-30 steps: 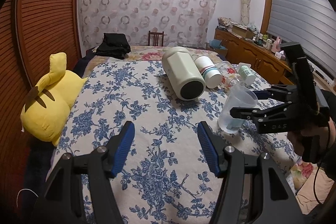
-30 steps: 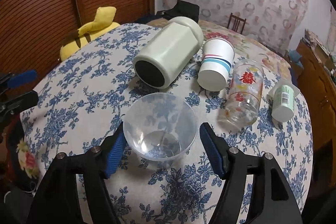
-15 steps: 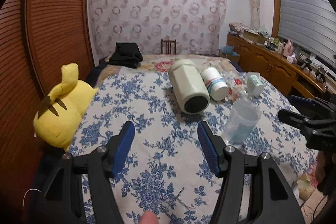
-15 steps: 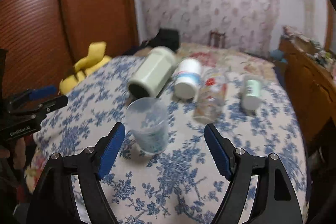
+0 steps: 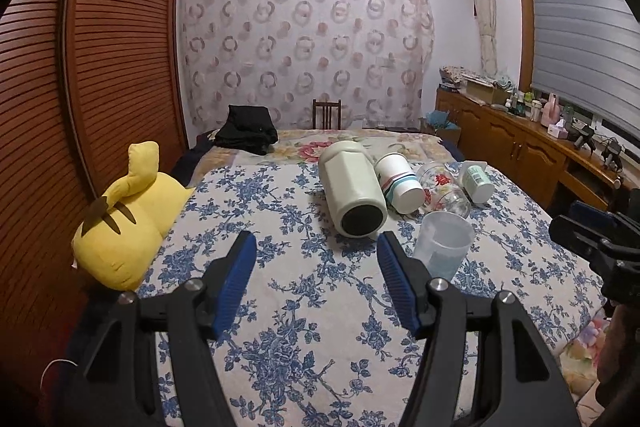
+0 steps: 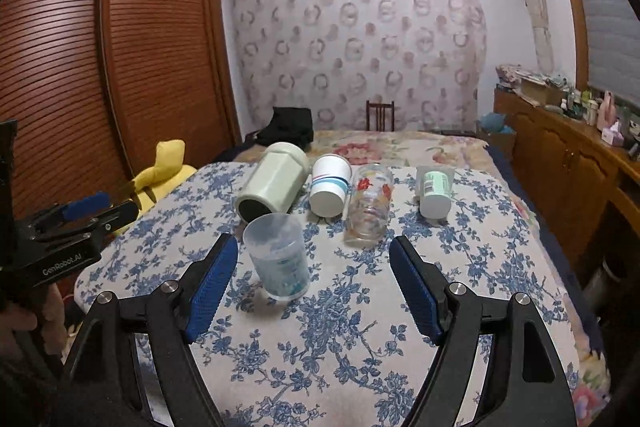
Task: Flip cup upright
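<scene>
The clear plastic cup (image 6: 279, 259) stands on its base on the floral bedspread (image 6: 340, 347), mouth up, long axis vertical with a slight lean in this lens. That reads as the flip done, and it sits nearest of the group, just in front of the others. Behind it four vessels lie on their sides: the pale green jar (image 6: 272, 183) with its dark end toward us, the striped paper cup (image 6: 330, 185), the printed glass (image 6: 368, 203), and farther right the small green cup (image 6: 434, 191). The right gripper (image 6: 314, 281) hangs back, jaws spread wide, gripping nothing. The left gripper (image 5: 318, 283) is likewise spread and empty, the cup just to its right. A yellow plush (image 5: 128, 219) rests far left.
</scene>
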A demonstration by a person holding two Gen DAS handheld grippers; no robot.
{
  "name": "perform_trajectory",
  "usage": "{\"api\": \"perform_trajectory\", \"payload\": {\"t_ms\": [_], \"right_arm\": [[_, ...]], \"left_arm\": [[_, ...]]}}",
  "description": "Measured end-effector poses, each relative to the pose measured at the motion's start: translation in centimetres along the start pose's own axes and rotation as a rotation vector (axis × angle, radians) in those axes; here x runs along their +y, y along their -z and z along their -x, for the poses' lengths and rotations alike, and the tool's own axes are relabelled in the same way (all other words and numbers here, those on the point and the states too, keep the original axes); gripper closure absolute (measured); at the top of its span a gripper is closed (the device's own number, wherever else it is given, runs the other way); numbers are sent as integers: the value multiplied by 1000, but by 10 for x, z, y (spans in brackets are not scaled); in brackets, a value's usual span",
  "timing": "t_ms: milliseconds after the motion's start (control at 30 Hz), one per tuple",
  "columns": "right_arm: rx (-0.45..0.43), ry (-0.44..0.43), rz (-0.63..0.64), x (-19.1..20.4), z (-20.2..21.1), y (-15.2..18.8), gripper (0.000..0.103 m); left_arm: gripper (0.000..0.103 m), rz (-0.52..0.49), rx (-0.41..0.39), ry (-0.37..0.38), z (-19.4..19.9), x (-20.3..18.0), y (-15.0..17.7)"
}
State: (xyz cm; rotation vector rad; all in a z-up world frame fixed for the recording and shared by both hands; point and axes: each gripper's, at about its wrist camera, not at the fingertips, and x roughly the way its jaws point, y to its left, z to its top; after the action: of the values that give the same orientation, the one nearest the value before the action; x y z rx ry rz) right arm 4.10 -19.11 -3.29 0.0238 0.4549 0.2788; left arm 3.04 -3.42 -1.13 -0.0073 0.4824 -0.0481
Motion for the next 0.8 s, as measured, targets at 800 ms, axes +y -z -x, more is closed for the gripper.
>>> {"api": "perform_trajectory", "payload": {"t_ms": [800], "right_arm": [[-11, 3, -16, -2, 1, 4, 23]], "left_arm": [[40, -10, -11, -13, 5, -2, 2]]}}
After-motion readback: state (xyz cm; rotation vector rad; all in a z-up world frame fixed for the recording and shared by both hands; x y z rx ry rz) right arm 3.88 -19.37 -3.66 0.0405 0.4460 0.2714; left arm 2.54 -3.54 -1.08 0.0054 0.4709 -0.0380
